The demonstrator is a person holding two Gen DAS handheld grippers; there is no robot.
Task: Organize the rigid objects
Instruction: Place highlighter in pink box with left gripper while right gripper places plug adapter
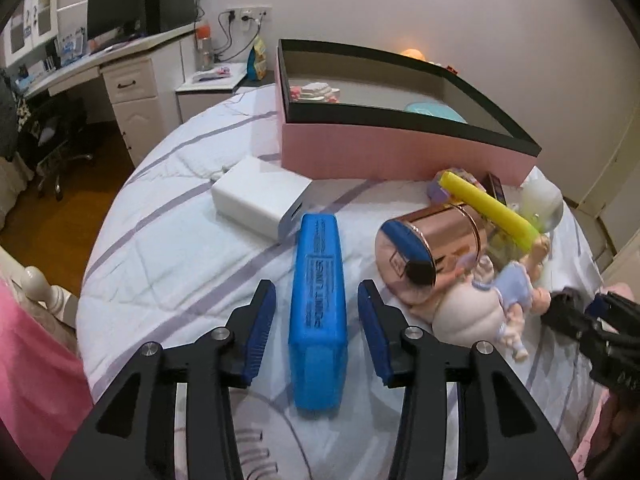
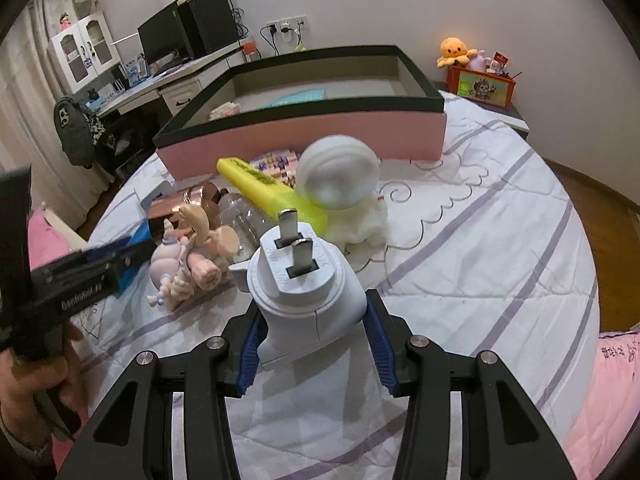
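Note:
In the left wrist view my left gripper point(image 1: 317, 304) is open, its jaws on either side of a blue rectangular case point(image 1: 318, 312) lying on the bed, not touching it. To the right lie a copper-coloured can point(image 1: 432, 248), a yellow highlighter point(image 1: 490, 210) and a doll point(image 1: 480, 304). In the right wrist view my right gripper point(image 2: 312, 320) is shut on a white plug adapter point(image 2: 306, 292), prongs facing up. The pink box point(image 1: 400, 152) with a black rim stands behind; it also shows in the right wrist view point(image 2: 304, 136).
A white power brick point(image 1: 260, 200) lies left of the blue case. A round white lamp on a cloth point(image 2: 340, 176) sits beyond the plug. The bed quilt point(image 2: 480, 240) is white with purple stripes. A desk with monitor point(image 1: 116, 12) stands at the far left.

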